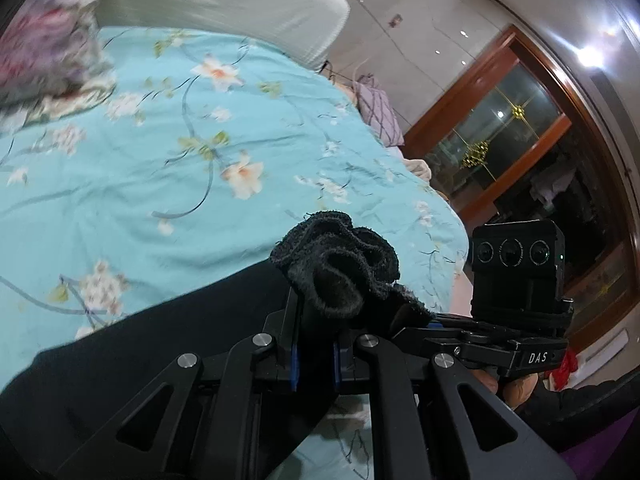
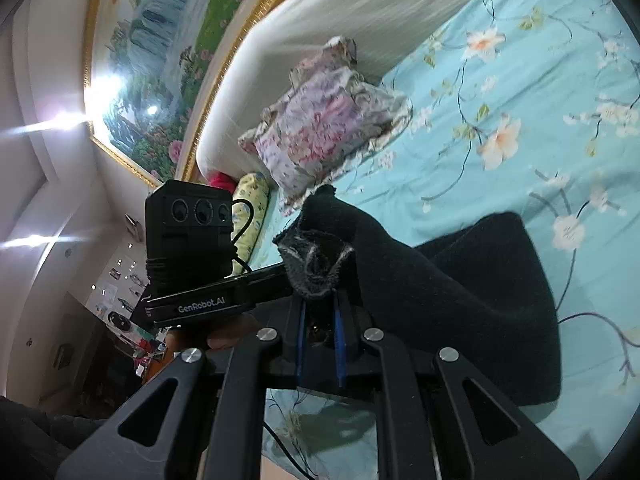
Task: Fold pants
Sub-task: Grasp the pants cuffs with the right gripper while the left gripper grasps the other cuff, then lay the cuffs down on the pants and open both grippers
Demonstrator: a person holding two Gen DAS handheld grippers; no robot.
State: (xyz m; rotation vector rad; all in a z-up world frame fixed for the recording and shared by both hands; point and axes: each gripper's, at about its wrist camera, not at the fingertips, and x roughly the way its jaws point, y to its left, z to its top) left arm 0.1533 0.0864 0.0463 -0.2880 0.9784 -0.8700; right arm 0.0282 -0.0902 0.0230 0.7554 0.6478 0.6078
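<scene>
The black pants (image 1: 132, 344) lie on a turquoise floral bed sheet (image 1: 168, 152). My left gripper (image 1: 314, 354) is shut on a bunched edge of the pants (image 1: 340, 268), lifted above the sheet. My right gripper (image 2: 319, 344) is shut on another bunched edge of the pants (image 2: 316, 264), with the rest of the black fabric (image 2: 480, 304) hanging to the right over the sheet (image 2: 520, 120). The right gripper's body (image 1: 516, 272) shows in the left wrist view, close beside the left one. The left gripper's body (image 2: 192, 248) shows in the right wrist view.
A floral pillow (image 2: 320, 128) lies by the white headboard (image 2: 360, 12). A second, yellow pillow (image 2: 250, 196) sits behind it. A purple pillow (image 1: 378, 112) lies at the bed's far edge. A wooden-framed glass door (image 1: 500, 128) stands beyond the bed.
</scene>
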